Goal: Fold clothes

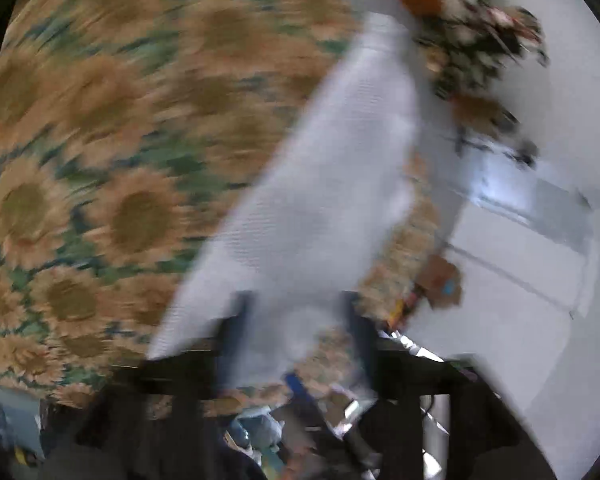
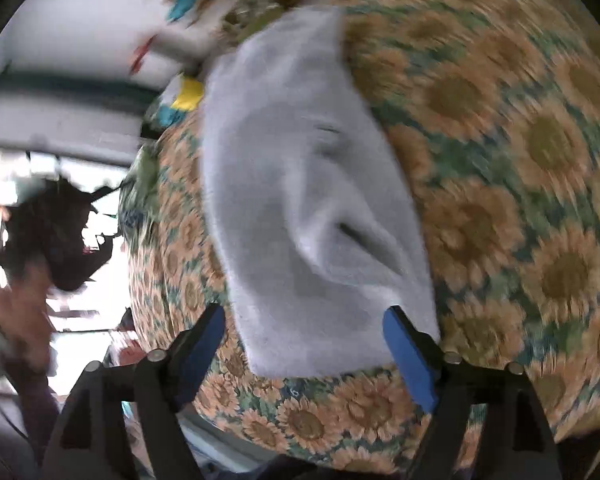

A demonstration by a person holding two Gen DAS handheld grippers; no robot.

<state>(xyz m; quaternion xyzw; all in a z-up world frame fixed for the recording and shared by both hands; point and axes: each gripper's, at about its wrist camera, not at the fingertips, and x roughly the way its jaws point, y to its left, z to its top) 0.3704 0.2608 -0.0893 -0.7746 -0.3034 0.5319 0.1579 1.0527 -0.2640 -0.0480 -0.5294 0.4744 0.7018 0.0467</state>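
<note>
Left gripper (image 1: 296, 320) nearest, blurred, jaws apart, grey cloth (image 1: 320, 184) between the fingers; grip or mere contact impossible to tell through the blur. Cloth stretched from near to far across a sunflower bedspread (image 1: 100, 140), white wall (image 1: 520, 260) to the right. Right gripper (image 2: 304, 344) spread wide, blue pads (image 2: 410, 360) flanking the cloth's near edge (image 2: 300, 200), neither pad pressing. Cloth rumpled on the bedspread (image 2: 520, 200); bright window (image 2: 80, 320) far left.

bed: sunflower-print cover (image 2: 500, 160) | wall: white (image 1: 540, 320) | window: bright daylight (image 2: 80, 320)
</note>
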